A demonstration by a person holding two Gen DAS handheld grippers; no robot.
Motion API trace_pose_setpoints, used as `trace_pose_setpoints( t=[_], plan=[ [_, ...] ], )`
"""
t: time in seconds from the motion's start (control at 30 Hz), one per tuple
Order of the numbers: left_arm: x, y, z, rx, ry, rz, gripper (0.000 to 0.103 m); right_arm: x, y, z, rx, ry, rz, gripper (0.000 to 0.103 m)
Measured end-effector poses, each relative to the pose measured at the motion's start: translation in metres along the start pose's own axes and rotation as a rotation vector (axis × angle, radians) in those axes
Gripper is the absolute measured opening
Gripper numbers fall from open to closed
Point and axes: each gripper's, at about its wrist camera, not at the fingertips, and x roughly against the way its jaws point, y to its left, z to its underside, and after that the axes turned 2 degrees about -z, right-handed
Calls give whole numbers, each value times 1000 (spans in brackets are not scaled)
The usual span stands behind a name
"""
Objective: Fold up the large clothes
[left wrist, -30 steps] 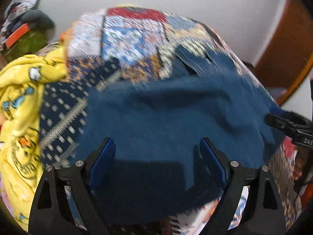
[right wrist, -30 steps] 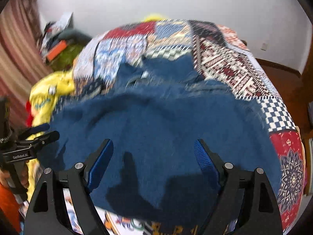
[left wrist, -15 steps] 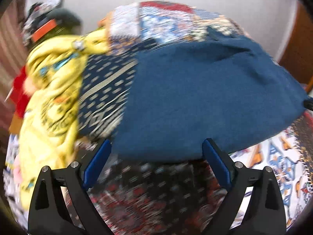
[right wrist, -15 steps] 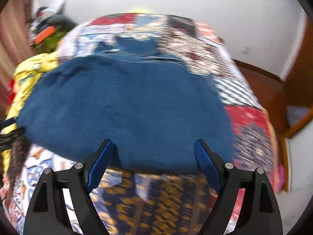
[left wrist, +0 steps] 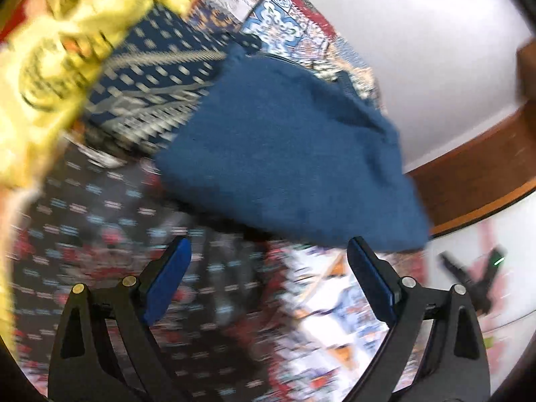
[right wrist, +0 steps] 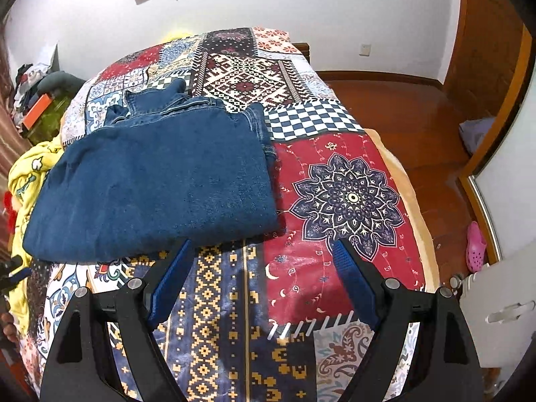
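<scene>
The jaws of both grippers stood spread and empty: the right gripper (right wrist: 261,261) hung over the patchwork bedspread (right wrist: 348,197) just short of the garment's near edge, and the left gripper (left wrist: 268,268) likewise hovered clear of the cloth at its 6 o'clock side. A second before, both pairs of jaws had been over the folded dark-blue denim garment (right wrist: 157,181), with fabric lying between the blue pads; half a second before, they were at its near hem. By this moment they had drawn back, and the denim lay flat as a rough rectangle on the bed, toward 10 o'clock in the right wrist view, its collar or waistband end bunched at 12 o'clock. The left view was badly blurred, so that hand was probably swinging away. A crumpled yellow printed cloth (left wrist: 50,67) lay at 9 o'clock beside the denim. Judging from this, the fold had been laid down and released; another fold or a tidy-up might remain.
</scene>
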Motion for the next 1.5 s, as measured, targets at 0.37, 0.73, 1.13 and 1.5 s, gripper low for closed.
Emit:
trace_pose_setpoints(
  t=[0.37,0.73,1.13,1.5],
  plan=[
    [-67,16,-29,292,-30,201,64,-11,33,-1,63,0,-66,82],
    [-43,-20,-44,175,-146,47,25,-18,65,16,142,68,-72,82],
    [67,-82,-44,-96,-400,-53,18,28,121,4,230,-28,-140,82],
    [107,-78,-18,-310,-487,-222,18,-19,234,1,348,58,-324,83]
  ],
)
